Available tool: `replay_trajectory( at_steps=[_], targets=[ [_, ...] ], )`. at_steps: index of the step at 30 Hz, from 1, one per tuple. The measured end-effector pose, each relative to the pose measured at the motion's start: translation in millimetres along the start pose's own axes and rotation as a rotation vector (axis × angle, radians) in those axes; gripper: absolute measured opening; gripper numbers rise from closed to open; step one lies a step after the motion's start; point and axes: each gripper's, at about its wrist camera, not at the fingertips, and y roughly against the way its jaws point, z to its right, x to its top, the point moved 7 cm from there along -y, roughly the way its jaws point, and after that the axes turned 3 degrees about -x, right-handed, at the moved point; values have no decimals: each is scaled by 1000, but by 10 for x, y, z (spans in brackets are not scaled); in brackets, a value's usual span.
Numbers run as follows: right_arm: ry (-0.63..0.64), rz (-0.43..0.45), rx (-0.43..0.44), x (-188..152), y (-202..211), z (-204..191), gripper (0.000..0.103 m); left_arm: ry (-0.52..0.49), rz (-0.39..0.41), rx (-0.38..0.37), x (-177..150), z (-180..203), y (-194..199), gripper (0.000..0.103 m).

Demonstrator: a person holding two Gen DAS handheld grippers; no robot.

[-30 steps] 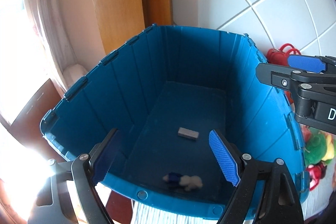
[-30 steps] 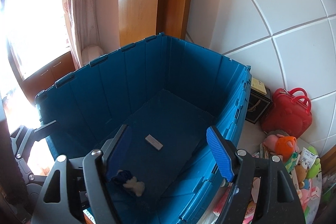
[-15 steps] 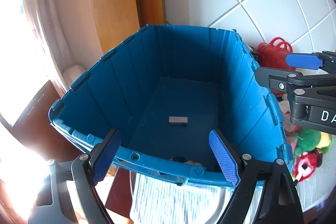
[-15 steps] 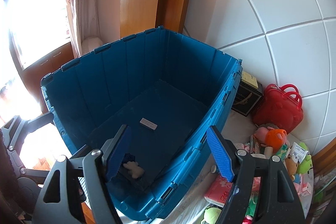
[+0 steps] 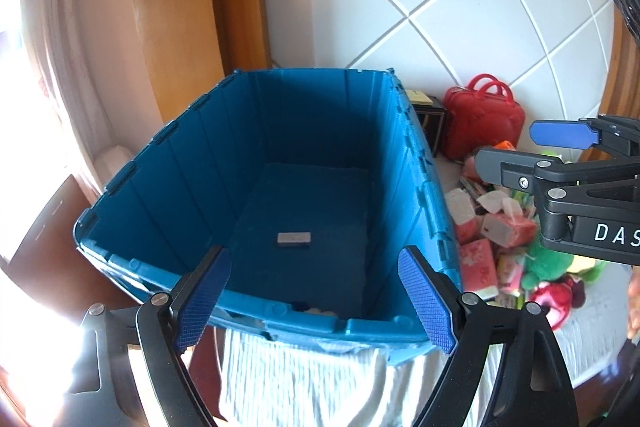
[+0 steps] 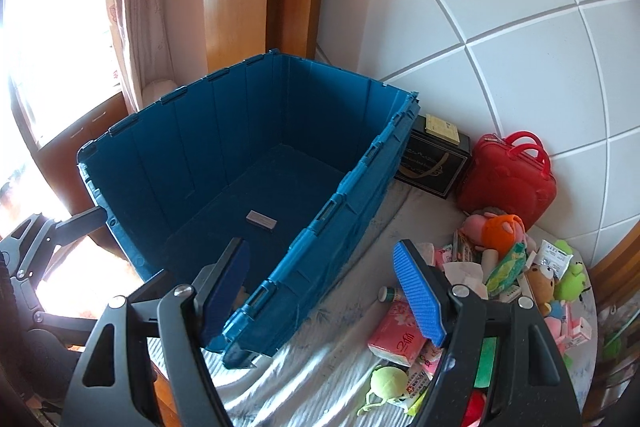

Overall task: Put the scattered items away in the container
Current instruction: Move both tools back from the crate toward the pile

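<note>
Both grippers are standing wide with nothing between their blue pads: the left gripper (image 5: 316, 303) is hovering over the near rim of the blue container (image 5: 192, 183), and the right gripper (image 6: 328, 287) is hanging above that container's right wall, half over the heap beside it. Inside the container a small grey block (image 5: 294, 239) is lying flat on the floor, and something pale is showing just under the near rim, too hidden to name. Outward, to the container's right, the scattered items are lying close together on a pale cloth-covered surface (image 6: 320, 379): a pink tissue pack (image 6: 396, 339), a small yellow-green plush (image 6: 386, 385), an orange and pink plush (image 6: 496, 227), a brown bear plush (image 6: 540, 279) and a green frog plush (image 6: 572, 281). A red toy case (image 6: 508, 179) and a dark box (image 6: 432, 159) are standing against the tiled wall just behind the heap. With most items outside, the tidying appears far from complete. Judged from this, the right gripper is sitting nearest the heap; a sound pick would take one item from the heap's open edge, such as the tissue pack, closing across its narrow sides so that neighbours are not being dragged along, then clearing the container's wall before letting go.
</note>
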Motion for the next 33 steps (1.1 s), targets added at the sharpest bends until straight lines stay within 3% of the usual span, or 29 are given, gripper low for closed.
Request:
replay_trajectory(
  at_steps=[6,16,22,24,26,33],
  targets=[
    [-57,-10,-56,-301,132,576,74,-30,27,-79,94,568,-26,86],
    [-217,-42,-102,-1120,274,1784,74,-82,33,-187,29,1688,-109,87],
    [-335,-85,-116,-1780,193,2389,75,-119,-43,-235,-385,2319,-481,87],
    [-375,-109,-122,-2013,126,2551,83,-129,-95,-242,-579,2502,-659,87],
    [-404,-132,-129,-2239,56,2676,99,-135,-143,-239,-768,2631,-836,87],
    [-502,-202,-118,-2938,-164,2884,99,-139,-272,-212,-1309,2784,-1305,87]
  ],
)
